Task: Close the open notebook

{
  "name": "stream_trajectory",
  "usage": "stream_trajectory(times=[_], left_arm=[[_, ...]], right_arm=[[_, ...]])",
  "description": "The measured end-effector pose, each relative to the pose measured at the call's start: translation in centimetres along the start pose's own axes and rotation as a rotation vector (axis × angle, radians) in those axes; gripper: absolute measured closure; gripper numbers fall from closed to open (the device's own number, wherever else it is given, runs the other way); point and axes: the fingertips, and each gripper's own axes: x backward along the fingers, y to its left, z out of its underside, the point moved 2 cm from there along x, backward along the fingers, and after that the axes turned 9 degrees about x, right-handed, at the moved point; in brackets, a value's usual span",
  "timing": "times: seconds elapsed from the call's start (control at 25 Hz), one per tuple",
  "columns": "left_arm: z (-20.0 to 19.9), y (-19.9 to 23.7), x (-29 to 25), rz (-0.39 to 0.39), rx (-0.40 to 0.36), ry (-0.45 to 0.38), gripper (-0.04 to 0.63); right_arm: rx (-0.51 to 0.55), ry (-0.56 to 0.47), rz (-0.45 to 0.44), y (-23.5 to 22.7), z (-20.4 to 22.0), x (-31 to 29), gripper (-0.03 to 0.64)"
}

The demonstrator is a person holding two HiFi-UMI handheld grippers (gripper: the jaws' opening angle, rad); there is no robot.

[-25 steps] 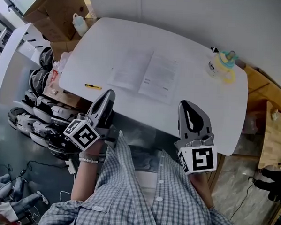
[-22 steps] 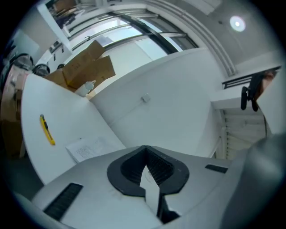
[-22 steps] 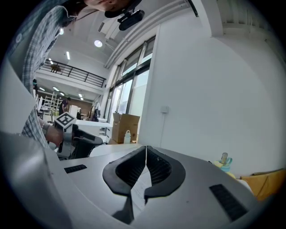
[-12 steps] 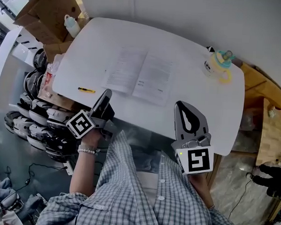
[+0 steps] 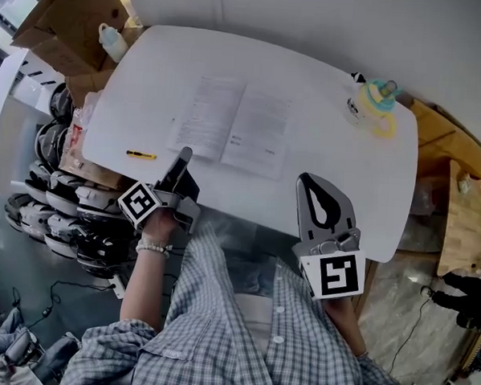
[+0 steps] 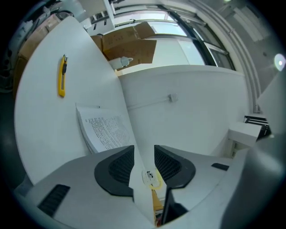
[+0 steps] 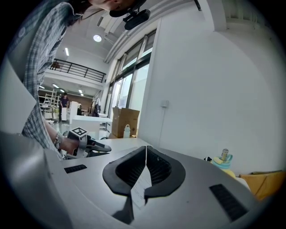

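Lowering left gripper, head view: the left gripper is now seen rolled onto its side and brought down to the near edge of the table, just short of the notebook's left page. A second earlier it was held flat and further back from the notebook.
Notebook, head view: the notebook is left lying open and flat, both pages up, not moved or touched.
Right gripper, head view: the right gripper is kept where it was, off the notebook's near right corner and apart from it.
Other things, head view: a yellow knife is seen to the left of the notebook and a yellow cup well to its right.
Jaws, left gripper view: the jaws are being opened. A gap is shown between the pads and nothing is held in it. The notebook's left page is seen ahead, not yet reached.
Jaws, right gripper view: the jaws are pressed together with nothing between them.
Meaning for the task: closing is judged not yet begun. The roll and the opening jaws are read as preparation for taking the left page edge.
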Motion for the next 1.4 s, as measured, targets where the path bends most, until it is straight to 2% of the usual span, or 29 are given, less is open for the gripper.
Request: stream_trajectory(times=[0.32,0.48,0.68,1.0,1.16,1.4], left_arm=[[0.3,3.8,-0.8,-0.062,0.104,-0.036,0.453],[0.7,5.1,-0.9,-0.092,0.132,-0.056,0.446],[0.9,7.1,-0.7,-0.130,0.231,-0.094,0.439],[1.9,8.9,-1.1,-0.208,0.272,-0.077,0.411],[2.2,9.0,-1.8,-0.222,0.288,-0.066,0.371],[2.1,9.0,-3.0,-0.236,0.298,-0.054,0.362]], right_arm=[[0.020,0.018,-0.003,-0.1,0.7,0.2,0.594],[0.002,0.040,-0.004,0.0,1.1,0.2,0.594],[-0.011,0.055,-0.008,0.1,1.4,0.0,0.594],[-0.007,0.061,-0.004,-0.2,1.6,-0.3,0.594],[-0.013,0.064,-0.009,-0.1,1.8,-0.6,0.594],[-0.015,0.070,-0.011,-0.1,1.8,-0.9,0.594]])
